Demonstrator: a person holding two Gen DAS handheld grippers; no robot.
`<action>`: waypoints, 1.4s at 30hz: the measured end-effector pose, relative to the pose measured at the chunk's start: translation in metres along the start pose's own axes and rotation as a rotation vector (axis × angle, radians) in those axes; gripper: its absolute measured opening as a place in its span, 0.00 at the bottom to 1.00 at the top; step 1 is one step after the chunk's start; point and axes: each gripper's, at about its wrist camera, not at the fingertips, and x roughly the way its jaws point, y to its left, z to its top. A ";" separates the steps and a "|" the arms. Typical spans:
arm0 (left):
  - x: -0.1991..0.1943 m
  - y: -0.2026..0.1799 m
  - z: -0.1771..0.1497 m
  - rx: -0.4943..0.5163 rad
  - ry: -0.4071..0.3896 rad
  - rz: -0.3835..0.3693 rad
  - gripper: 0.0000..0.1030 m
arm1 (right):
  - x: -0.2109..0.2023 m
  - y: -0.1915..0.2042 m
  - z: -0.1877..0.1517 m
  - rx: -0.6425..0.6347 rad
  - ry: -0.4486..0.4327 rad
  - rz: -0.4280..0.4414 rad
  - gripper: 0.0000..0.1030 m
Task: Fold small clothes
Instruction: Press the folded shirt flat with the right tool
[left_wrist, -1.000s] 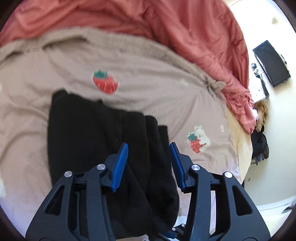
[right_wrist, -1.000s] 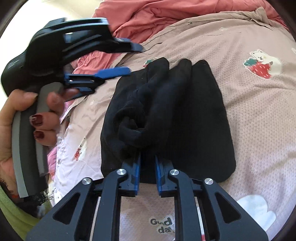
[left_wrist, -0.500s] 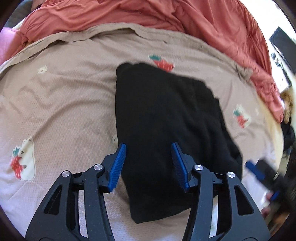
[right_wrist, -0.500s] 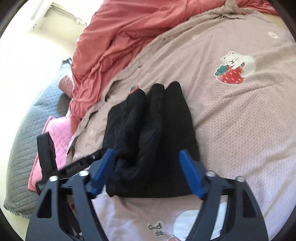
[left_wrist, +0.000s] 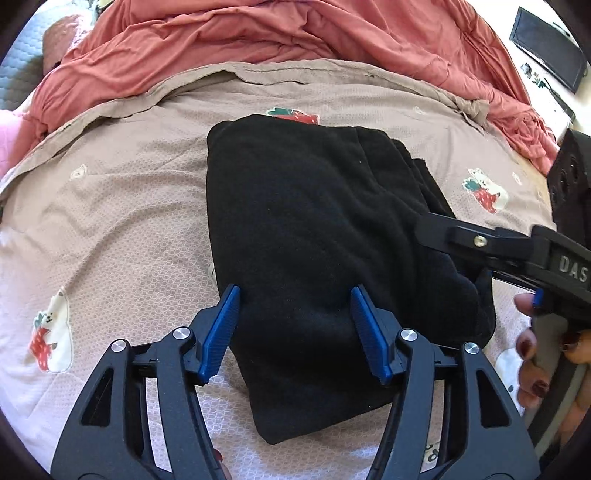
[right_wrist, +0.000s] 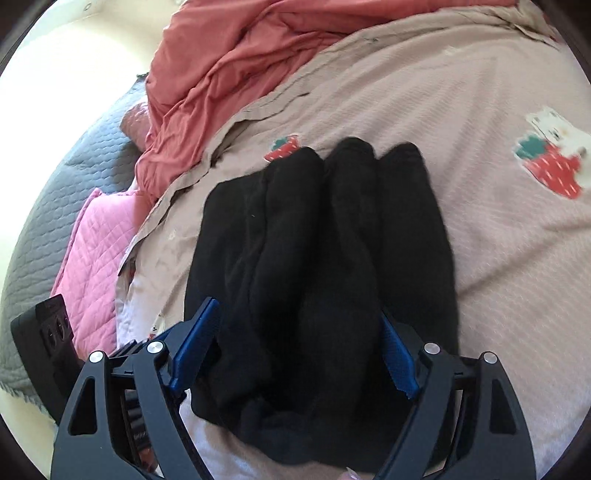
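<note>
A black garment (left_wrist: 314, 229) lies folded into a long stack on the beige sheet (left_wrist: 110, 206). My left gripper (left_wrist: 295, 332) hangs over its near end, jaws opening. The cloth lies below and between the blue pads (left_wrist: 221, 328), which do not press on it. In the right wrist view the same garment (right_wrist: 325, 258) shows three rolled folds. My right gripper (right_wrist: 295, 350) straddles its near edge with jaws opening wide, pads clear of the cloth. A hand (left_wrist: 532, 354) holds that right tool at the garment's right side.
A red duvet (left_wrist: 258, 40) is bunched along the far side of the bed. A pink quilt (right_wrist: 96, 236) and a grey quilt (right_wrist: 55, 177) lie past the sheet's left edge. A dark screen (left_wrist: 546, 62) stands beyond the bed at top right.
My right gripper has opened and let go of the garment's near edge, then drawn back. My left gripper has swung across and down over the garment's other end, its jaws wider.
</note>
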 end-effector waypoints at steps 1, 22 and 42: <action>-0.001 0.000 -0.001 -0.004 -0.003 -0.002 0.52 | 0.002 0.003 0.001 -0.015 -0.010 -0.010 0.80; -0.010 -0.018 -0.008 -0.006 0.000 -0.083 0.59 | -0.014 -0.009 -0.008 -0.140 -0.017 -0.169 0.22; -0.014 -0.007 -0.021 -0.051 0.012 -0.078 0.59 | -0.081 0.024 -0.047 -0.319 -0.019 -0.150 0.45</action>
